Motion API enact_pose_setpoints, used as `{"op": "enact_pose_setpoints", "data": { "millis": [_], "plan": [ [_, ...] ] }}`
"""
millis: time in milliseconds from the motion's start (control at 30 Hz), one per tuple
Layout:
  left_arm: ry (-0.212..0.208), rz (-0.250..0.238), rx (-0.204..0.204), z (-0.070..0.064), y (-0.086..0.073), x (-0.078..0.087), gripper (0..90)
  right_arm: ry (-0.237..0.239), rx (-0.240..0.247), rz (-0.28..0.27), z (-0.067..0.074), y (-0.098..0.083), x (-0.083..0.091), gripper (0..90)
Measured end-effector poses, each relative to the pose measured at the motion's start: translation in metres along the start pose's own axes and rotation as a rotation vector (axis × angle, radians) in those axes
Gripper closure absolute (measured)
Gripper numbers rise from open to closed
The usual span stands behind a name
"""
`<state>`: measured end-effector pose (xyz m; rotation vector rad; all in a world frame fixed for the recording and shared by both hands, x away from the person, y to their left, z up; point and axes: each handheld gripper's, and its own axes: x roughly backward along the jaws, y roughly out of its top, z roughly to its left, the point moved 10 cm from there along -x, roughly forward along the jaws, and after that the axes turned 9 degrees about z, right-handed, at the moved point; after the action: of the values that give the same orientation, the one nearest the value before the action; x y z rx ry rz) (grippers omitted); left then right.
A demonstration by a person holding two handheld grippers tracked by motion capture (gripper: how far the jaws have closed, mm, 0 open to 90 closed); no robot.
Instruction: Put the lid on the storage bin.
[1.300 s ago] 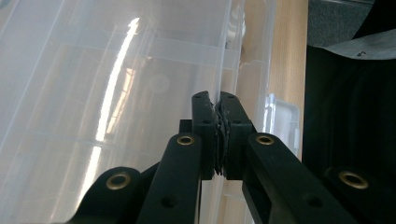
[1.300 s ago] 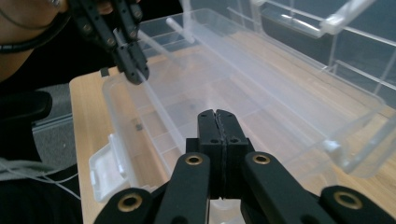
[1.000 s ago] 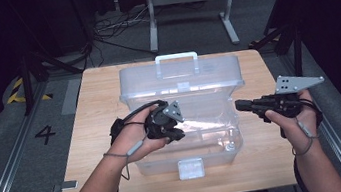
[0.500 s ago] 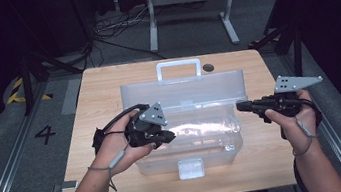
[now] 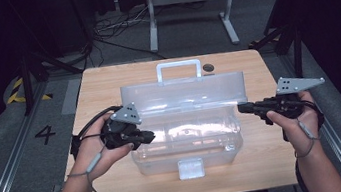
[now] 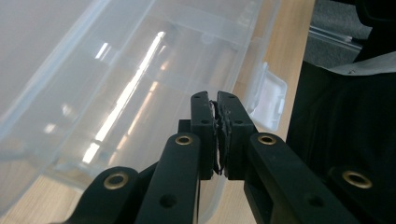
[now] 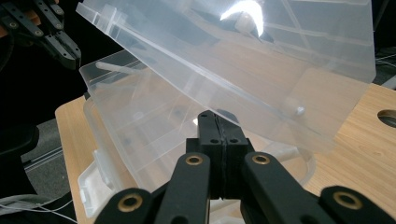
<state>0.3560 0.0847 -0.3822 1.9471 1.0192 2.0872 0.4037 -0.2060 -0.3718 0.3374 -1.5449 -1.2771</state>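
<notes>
A clear plastic box sits mid-table with its lid tilted up and back, white handle at the top. Its front latch hangs down loose. My left gripper is shut with nothing in it, tips at the box's left end just above the rim. My right gripper is shut and empty at the box's right end, below the lid's edge. In the left gripper view the pads meet over the box. In the right gripper view the shut jaws point under the raised lid.
The wooden table has a dark round hole behind the box. Bare wood lies to the left, right and front of the box. A metal stand and cables stand on the floor beyond the table's far edge.
The lid has swung up and back to a steeper tilt. My left gripper has drawn back left, off the lid, to the box's left end. The right gripper has barely moved.
</notes>
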Motion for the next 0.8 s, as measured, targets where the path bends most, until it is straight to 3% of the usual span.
{"op": "enact_pose_setpoints", "data": {
  "millis": [167, 400, 600, 800],
  "plan": [
    [0.015, -0.018, 0.049, 0.009, -0.012, 0.006, 85.7, 0.002, -0.001, 0.006, 0.001, -0.001, 0.000, 90.0],
    [0.034, -0.005, 0.119, 0.024, -0.031, 0.010, 84.9, -0.004, 0.002, 0.027, 0.002, -0.004, 0.001, 90.0],
    [0.049, -0.031, 0.208, 0.041, -0.045, 0.008, 84.4, -0.005, 0.006, 0.042, 0.003, -0.006, 0.001, 90.0],
    [0.082, -0.022, 0.293, 0.062, -0.059, 0.002, 83.5, -0.003, 0.008, 0.064, 0.005, -0.010, 0.001, 90.0]
  ]
}}
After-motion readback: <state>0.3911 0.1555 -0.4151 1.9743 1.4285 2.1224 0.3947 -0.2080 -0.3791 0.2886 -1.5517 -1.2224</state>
